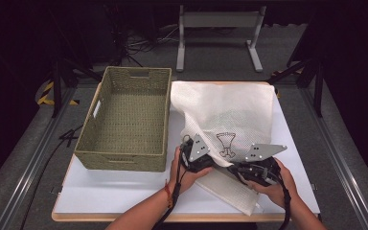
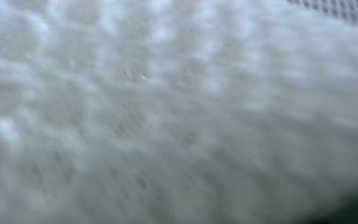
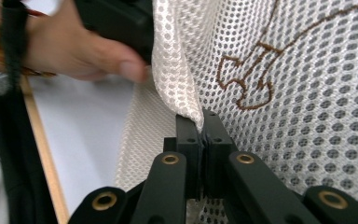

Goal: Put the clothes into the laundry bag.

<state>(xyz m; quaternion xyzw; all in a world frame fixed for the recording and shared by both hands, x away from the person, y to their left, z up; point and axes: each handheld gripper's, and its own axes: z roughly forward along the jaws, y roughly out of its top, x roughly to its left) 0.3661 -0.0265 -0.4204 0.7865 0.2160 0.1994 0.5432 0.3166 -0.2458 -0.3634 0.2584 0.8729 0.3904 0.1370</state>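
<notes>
A white mesh cloth (image 1: 225, 110) with a brown embroidered figure (image 1: 226, 143) lies rumpled on the right half of the white table (image 1: 120, 191). My right gripper (image 3: 203, 122) is shut on a folded edge of the cloth (image 3: 307, 102), just below the embroidery (image 3: 251, 79). In the high view the right gripper (image 1: 235, 167) sits at the cloth's near edge. My left gripper (image 1: 202, 160) is at the cloth's near left edge, and its jaws are hidden by the fabric. The blurred mesh (image 2: 168, 116) lies right against the camera in the left gripper view. The left hand (image 3: 74, 51) appears beside the cloth.
A woven green-brown basket (image 1: 120, 160) stands empty on the left half of the table, close beside the cloth. A flap of the cloth (image 1: 232, 190) reaches toward the table's front edge. A grey metal stand (image 1: 218, 21) and cables are on the floor behind.
</notes>
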